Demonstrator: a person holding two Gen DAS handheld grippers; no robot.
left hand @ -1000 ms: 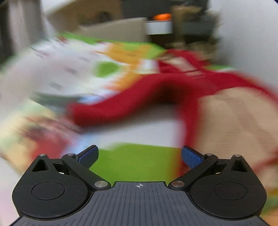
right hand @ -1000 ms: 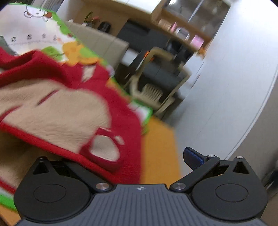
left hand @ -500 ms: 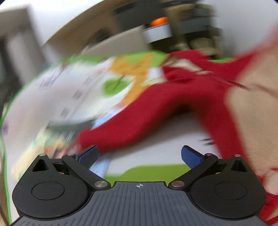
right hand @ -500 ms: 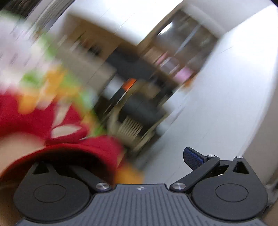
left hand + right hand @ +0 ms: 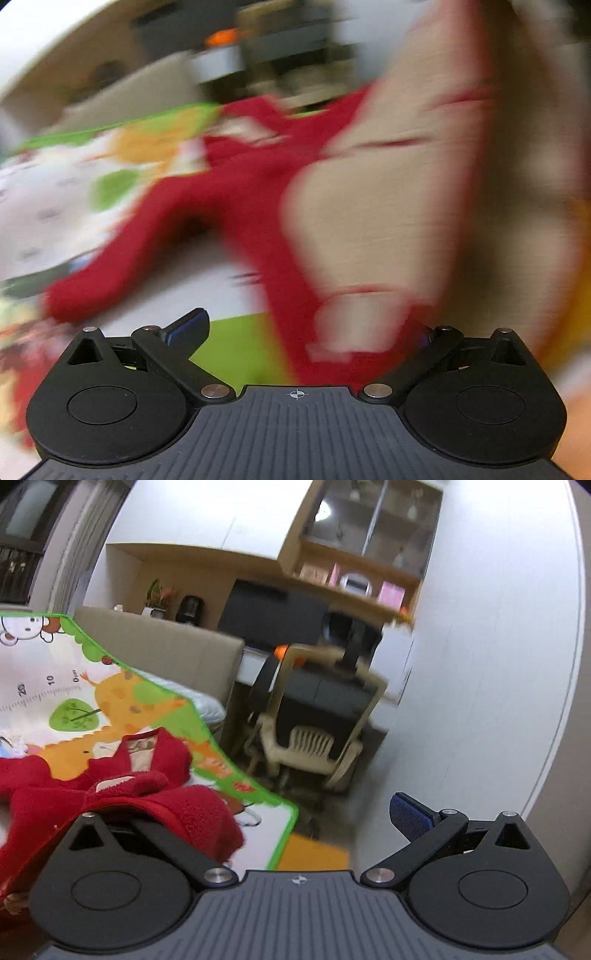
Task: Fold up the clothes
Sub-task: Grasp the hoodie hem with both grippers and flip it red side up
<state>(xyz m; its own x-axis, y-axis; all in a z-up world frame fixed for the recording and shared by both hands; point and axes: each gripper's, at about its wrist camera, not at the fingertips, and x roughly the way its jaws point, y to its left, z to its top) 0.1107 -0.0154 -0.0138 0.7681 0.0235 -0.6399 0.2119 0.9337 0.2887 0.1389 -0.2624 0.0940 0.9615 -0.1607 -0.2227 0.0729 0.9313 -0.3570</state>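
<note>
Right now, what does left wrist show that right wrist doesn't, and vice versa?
Left wrist only: the red garment's beige lining panel, lifted and motion-blurred, and a red sleeve stretched across the mat.

Right wrist only: a sharp room background, with a beige plastic chair, wall shelves and a potted plant.

Both: the red garment on the cartoon play mat, with fabric covering one finger of each gripper. Jaws look spread wide in both views, left gripper and right gripper.
</note>
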